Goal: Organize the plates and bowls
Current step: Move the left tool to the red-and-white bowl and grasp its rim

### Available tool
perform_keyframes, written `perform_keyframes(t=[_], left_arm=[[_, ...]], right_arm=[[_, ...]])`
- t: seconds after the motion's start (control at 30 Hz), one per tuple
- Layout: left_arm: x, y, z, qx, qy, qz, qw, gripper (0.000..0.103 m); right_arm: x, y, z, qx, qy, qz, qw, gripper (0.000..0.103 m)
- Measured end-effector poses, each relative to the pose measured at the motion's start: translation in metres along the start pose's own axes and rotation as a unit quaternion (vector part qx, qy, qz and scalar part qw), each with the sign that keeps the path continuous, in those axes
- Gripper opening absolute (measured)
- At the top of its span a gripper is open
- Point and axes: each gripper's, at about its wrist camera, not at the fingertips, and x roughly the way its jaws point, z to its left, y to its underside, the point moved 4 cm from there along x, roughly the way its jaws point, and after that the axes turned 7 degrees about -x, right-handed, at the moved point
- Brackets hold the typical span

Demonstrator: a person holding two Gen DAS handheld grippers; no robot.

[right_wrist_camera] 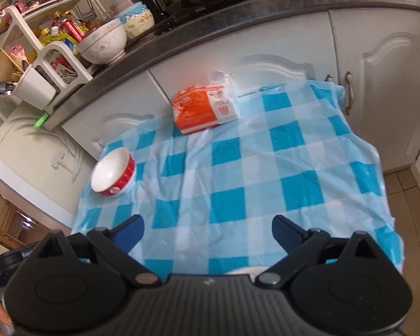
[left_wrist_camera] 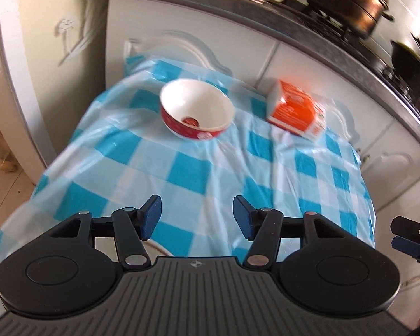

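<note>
A red bowl with a white inside (left_wrist_camera: 197, 109) stands on the blue-and-white checked tablecloth (left_wrist_camera: 187, 173) at the far side of the table; it also shows in the right wrist view (right_wrist_camera: 114, 173) at the table's left edge. My left gripper (left_wrist_camera: 197, 217) is open and empty, above the near part of the table, well short of the bowl. A white plate rim (left_wrist_camera: 158, 247) peeks out under its left finger. My right gripper (right_wrist_camera: 208, 235) is open and empty over the table's near edge, with a white rim (right_wrist_camera: 245, 270) just below it. Its fingertips (left_wrist_camera: 406, 240) show at the right edge of the left wrist view.
An orange-and-white carton (left_wrist_camera: 295, 110) lies at the table's far side, also in the right wrist view (right_wrist_camera: 205, 109). White cabinets (right_wrist_camera: 378, 64) stand behind. The counter above holds bowls (right_wrist_camera: 105, 42), a utensil rack (right_wrist_camera: 42, 64) and a pot on the stove (left_wrist_camera: 352, 2).
</note>
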Motion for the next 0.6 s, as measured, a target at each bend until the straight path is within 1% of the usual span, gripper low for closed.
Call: perform_keyframes(t=[0.07,0.13,0.17,0.23,0.33,0.43,0.5,0.6], left_arm=[[0.005,-0.015,0.008,-0.010,-0.004,-0.007,0.9999,0.076],[0.010,-0.030,0.014,-0.010,-0.011,-0.020,0.9997,0.083],[0.012,-0.036,0.018,-0.010,-0.015,-0.025,0.9995,0.084],[0.020,-0.048,0.022,-0.009,-0.019,-0.033,0.9992,0.091],[0.037,-0.063,0.023,0.000,-0.024,-0.039,0.9989,0.092],[0.057,-0.076,0.027,-0.003,-0.022,-0.033,0.9992,0.092],[0.071,-0.083,0.028,-0.002,-0.020,-0.032,0.9993,0.091],[0.089,-0.092,0.029,0.004,-0.021,-0.030,0.9993,0.088]], right_arm=[[0.014,-0.010,0.014,0.009,-0.020,-0.009,1.000,0.098],[0.029,-0.020,0.029,0.015,-0.037,-0.020,0.999,0.098],[0.036,-0.024,0.036,0.015,-0.043,-0.023,0.999,0.098],[0.052,-0.032,0.051,0.010,-0.051,-0.032,0.998,0.100],[0.080,-0.040,0.070,-0.007,-0.052,-0.034,0.998,0.100],[0.111,-0.045,0.085,-0.010,-0.072,-0.029,0.997,0.099],[0.130,-0.048,0.094,-0.017,-0.071,-0.030,0.997,0.098],[0.157,-0.051,0.102,-0.014,-0.074,-0.025,0.997,0.095]])
